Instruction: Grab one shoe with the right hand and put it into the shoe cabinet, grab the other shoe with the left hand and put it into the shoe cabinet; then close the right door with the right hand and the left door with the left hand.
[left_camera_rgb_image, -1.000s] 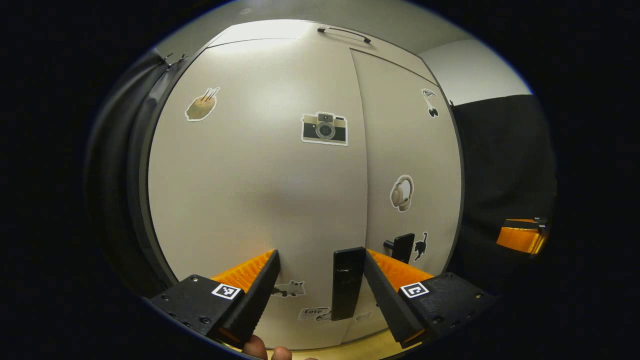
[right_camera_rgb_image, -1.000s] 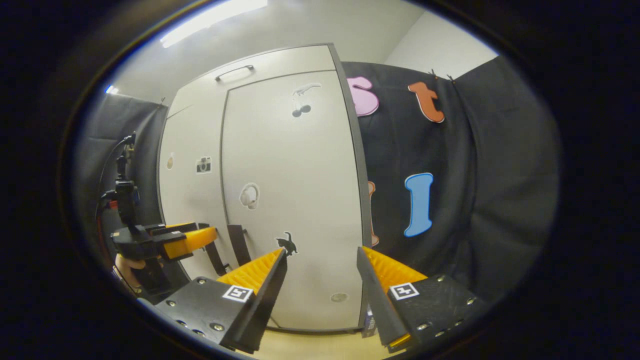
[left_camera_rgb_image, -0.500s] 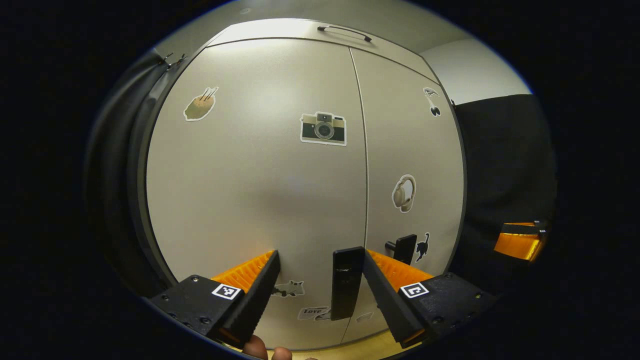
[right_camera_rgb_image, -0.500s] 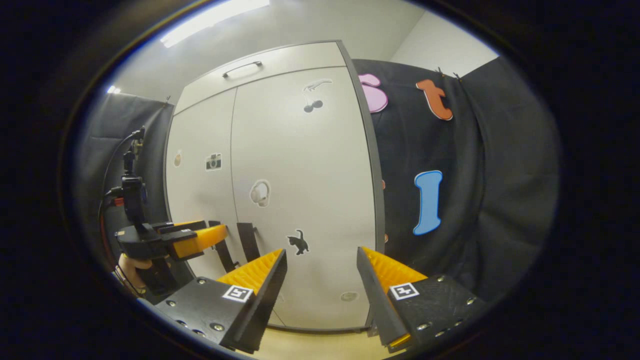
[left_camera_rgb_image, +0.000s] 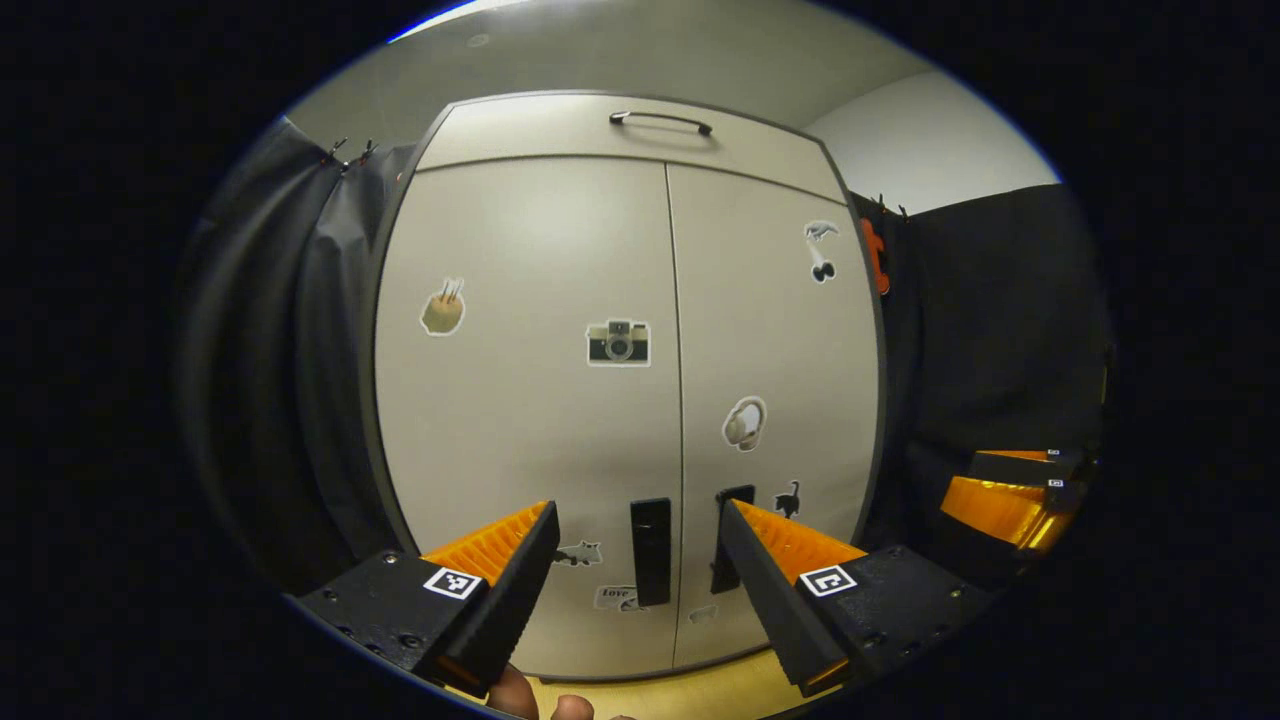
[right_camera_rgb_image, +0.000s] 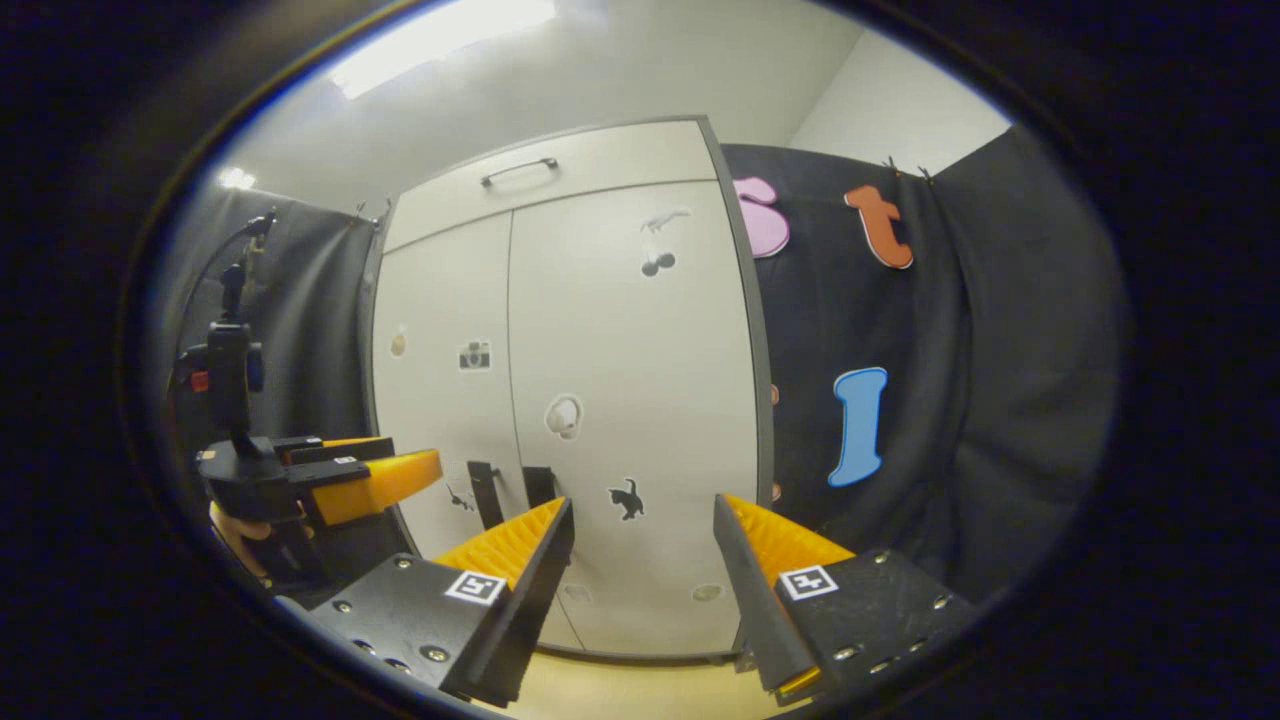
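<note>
Smooth flat cabinet doors (left_camera_rgb_image: 620, 420) flush; grippers (left_camera_rgb_image: 636, 520) (right_camera_rgb_image: 640, 520) agape

We cannot see inside the shoe cabinet (left_camera_rgb_image: 620, 420); its closed doors hide whatever sits behind them.

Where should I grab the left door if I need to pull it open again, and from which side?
Take the left door by its dark upright handle, low on the door next to the centre seam. The bar stands vertical and proud of the panel, so come straight at the front with the left gripper, fingers level on either side of it. Both doors look flush; there is probably no edge to hook.
</note>
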